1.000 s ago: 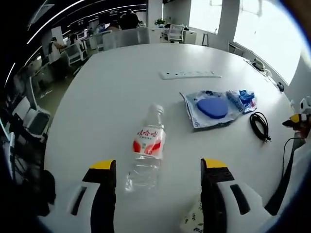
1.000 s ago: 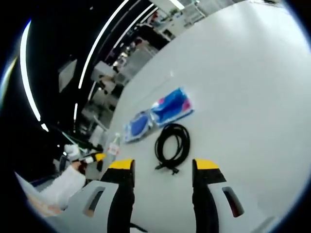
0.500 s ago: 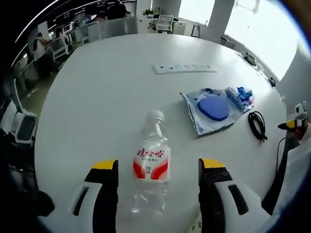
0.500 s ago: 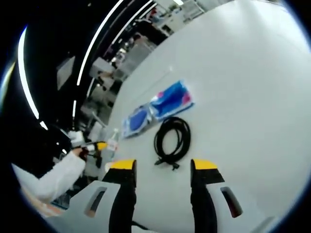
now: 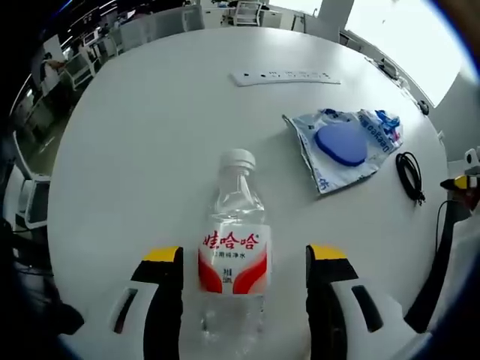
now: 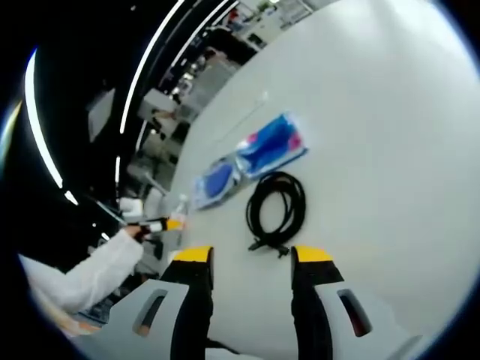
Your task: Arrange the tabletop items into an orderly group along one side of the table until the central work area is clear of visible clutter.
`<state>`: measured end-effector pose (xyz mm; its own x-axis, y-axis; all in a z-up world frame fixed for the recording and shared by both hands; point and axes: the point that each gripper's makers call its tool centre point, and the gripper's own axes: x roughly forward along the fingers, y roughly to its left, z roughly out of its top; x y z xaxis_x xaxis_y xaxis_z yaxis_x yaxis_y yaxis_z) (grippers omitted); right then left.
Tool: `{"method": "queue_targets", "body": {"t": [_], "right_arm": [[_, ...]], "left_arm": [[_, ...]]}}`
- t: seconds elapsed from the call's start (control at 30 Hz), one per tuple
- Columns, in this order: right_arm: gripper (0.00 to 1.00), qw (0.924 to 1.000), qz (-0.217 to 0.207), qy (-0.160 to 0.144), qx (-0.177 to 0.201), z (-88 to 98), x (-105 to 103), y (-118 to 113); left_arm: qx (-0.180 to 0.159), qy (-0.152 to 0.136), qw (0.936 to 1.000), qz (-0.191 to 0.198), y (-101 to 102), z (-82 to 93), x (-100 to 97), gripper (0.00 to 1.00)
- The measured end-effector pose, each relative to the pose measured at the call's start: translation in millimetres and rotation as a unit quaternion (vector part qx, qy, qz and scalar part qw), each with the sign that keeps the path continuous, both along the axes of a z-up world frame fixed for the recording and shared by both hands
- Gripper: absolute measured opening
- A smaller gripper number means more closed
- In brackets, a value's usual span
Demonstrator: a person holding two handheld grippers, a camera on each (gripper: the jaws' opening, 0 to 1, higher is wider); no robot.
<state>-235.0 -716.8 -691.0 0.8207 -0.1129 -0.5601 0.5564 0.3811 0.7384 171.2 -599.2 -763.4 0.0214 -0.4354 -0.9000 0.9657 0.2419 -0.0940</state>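
Observation:
A clear water bottle with a red and white label lies on the white round table, cap pointing away from me. My left gripper is open, its jaws standing on either side of the bottle's lower body without touching it. In the right gripper view, my right gripper is open just short of a coiled black cable. A plastic bag holding a blue item lies to the right of the bottle, and the bag lies beyond the cable.
A white power strip lies at the table's far side. The black cable rests near the right edge. A white sleeve holds the left gripper beside the bottle. Office chairs stand beyond the table.
The left gripper has moved forward, so the bottle now lies between its jaws. The right gripper has edged slightly closer to the cable.

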Motion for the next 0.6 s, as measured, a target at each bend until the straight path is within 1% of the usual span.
{"method": "queue_targets", "body": {"t": [0.07,0.13,0.17,0.2,0.23,0.27,0.33,0.37,0.43,0.6], "right_arm": [[0.39,1.0,0.004,0.001,0.003,-1.2,0.9,2.4],[0.39,0.9999,0.009,0.004,0.001,-2.0,1.3,3.4],[0.38,0.9999,0.009,0.005,0.001,-1.7,1.5,3.8],[0.38,0.9999,0.009,0.005,0.001,-1.7,1.7,3.7],[0.38,0.9999,0.009,0.005,0.002,-1.7,1.8,3.7],[0.38,1.0,0.008,0.005,0.002,-1.8,2.2,3.6],[0.38,0.9999,0.01,0.005,0.002,-2.3,3.3,4.2],[0.37,0.9999,0.011,0.005,0.002,-2.8,3.5,4.5],[0.37,0.9999,0.013,0.004,0.004,-3.3,4.2,6.6],[0.35,0.9997,0.023,0.005,0.01,-5.9,6.6,13.3]], "left_arm": [[0.004,0.003,1.0,0.001,0.0,-3.9,-1.4,0.64],[0.009,-0.001,1.0,-0.002,0.9,-6.6,-3.7,0.6],[0.01,-0.002,0.9999,-0.005,1.2,-7.4,-4.6,0.59],[0.015,-0.014,0.9998,-0.006,2.9,-8.3,-2.4,0.58],[0.018,-0.014,0.9997,-0.007,4.0,-9.5,-2.4,0.55],[0.023,-0.023,0.9994,-0.009,6.2,-9.5,-0.2,0.52],[0.03,-0.03,0.999,-0.014,9.3,-11.3,2.4,0.45],[0.031,-0.037,0.9987,-0.015,10.9,-11.9,4.5,0.44],[0.017,-0.032,0.9993,-0.01,8.0,-9.0,5.0,0.44],[0.018,-0.037,0.9989,-0.024,6.5,-7.4,5.4,0.41]]}}
